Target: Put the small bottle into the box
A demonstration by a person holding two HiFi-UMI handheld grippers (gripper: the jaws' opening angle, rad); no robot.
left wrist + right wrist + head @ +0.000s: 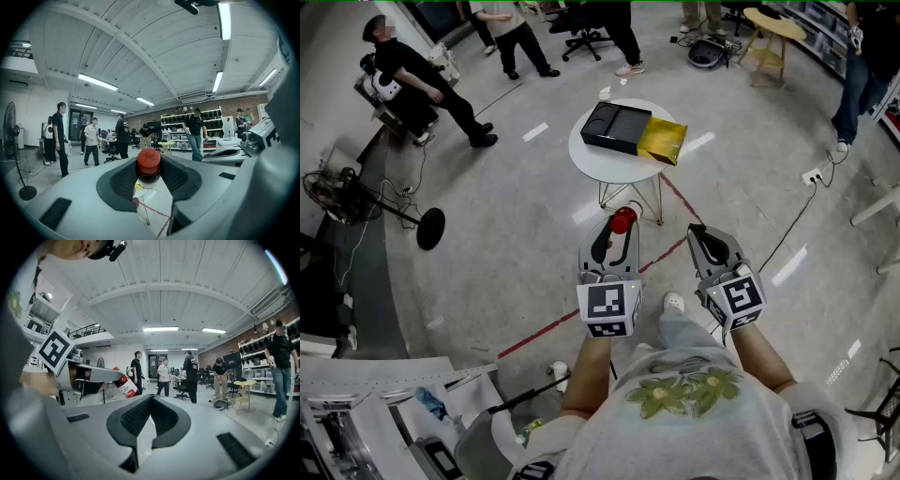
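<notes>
In the head view my left gripper (617, 227) is held out in front of me, shut on a small bottle (622, 221) with a red cap. The left gripper view shows that bottle (148, 165) upright between the dark pads, cap towards the camera. A black open box (617, 127) lies on a round white table (591, 156) ahead, with a yellow bag (664, 141) at the box's right end. My right gripper (699, 233) hovers beside the left one, shut and empty. From the right gripper view the bottle (123, 383) shows at the left, past my right gripper (151, 400).
Several people stand around the room. A floor fan (356, 195) with cables stands at the left, and a red tape line (572, 314) crosses the floor. A power strip and cable (811, 176) lie at the right. A small yellow table (773, 28) stands at the back.
</notes>
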